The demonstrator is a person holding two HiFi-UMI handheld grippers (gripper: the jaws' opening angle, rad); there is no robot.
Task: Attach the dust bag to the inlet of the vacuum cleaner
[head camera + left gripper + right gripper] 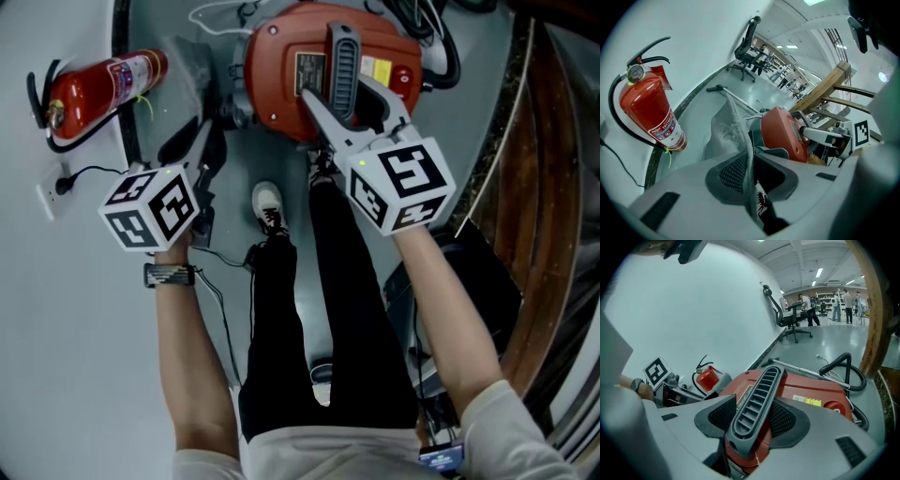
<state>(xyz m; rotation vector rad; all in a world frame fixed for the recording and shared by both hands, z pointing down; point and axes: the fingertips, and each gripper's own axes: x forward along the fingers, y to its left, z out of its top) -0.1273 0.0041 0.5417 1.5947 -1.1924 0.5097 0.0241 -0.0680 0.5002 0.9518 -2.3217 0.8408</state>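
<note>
Dust bag (pixel 725 129): edge pinched in my left fingers (pixel 730 172) beside vacuum cleaner (pixel 281 70); right fingers (pixel 787 420) clamp handle (pixel 757 399); attachment apparently pending.

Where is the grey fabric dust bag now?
In the head view, upper left: the grey fabric dust bag is between the red fire extinguisher and the red vacuum cleaner, pinched by the left gripper.

Red fire extinguisher (pixel 98 84), seemingly a white socket (pixel 49 197) with black cable (pixel 94 171) near it, office chair (pixel 749 51) farther off.
</note>
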